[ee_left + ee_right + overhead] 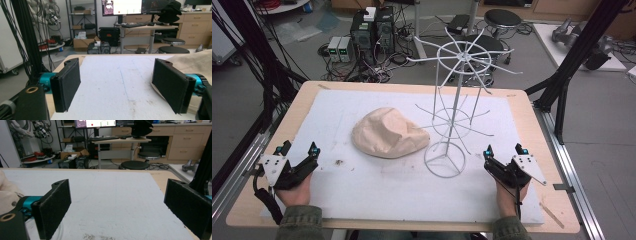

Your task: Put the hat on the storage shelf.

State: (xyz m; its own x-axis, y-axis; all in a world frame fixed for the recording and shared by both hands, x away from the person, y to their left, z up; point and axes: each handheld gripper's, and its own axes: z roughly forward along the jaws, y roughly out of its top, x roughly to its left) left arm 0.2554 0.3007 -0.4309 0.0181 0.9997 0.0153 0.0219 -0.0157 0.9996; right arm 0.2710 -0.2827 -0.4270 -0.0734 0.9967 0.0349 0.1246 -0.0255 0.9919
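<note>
Resting near the front corners of the worktop (517,107), the left gripper (298,152) and right gripper (504,150) are held wide apart, with nothing between their jaws. A tan hat (387,132) is seen in the middle of the white mat (377,185), just beside the white wire rack (452,120).

A grey floor (592,115) surrounds the wooden table (532,125), which carries a white mat (377,185). Just beyond the table's far edge, two computer towers (373,29) stand on the floor among tangled cables (362,70), with two round black stools (502,19) to their right. Farther behind the table stand a desk (147,26) with monitors (122,7), wooden drawer cabinets (185,140) and a metal shelf rack (81,20); black frame posts (572,55) rise at the table's sides.
</note>
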